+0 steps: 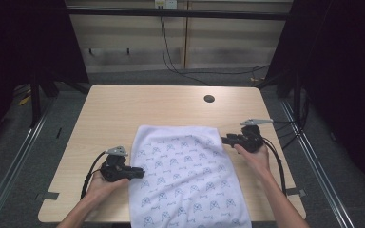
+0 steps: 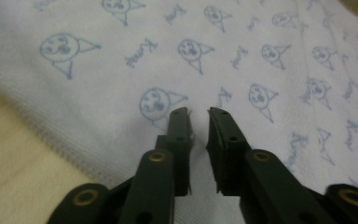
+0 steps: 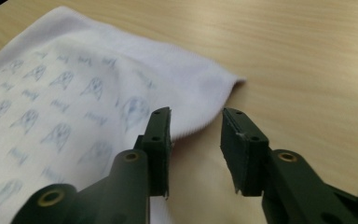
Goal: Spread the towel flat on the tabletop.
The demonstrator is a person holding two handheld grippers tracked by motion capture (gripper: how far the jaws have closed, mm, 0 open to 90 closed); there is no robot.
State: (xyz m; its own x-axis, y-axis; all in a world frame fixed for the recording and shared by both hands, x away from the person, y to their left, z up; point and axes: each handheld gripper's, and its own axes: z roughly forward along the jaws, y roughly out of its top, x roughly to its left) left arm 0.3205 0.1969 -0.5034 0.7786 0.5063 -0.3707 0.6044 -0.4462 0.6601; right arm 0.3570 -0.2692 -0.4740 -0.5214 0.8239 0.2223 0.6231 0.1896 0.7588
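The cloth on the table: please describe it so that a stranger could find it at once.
On the light wooden table, look at the near middle, between the left gripper and the right gripper. The cloth lies flat there, its near end hanging over the table's edge. It is white with small pale-blue printed figures.

A recording lab: pale wooden counter (image 1: pixel 123 109) enclosed by black curtains (image 1: pixel 24 42), loose black cables (image 1: pixel 171 57) on grey floor (image 1: pixel 9 142).

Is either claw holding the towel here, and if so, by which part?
Nothing is held: left claw and right claw stand open over the towel.
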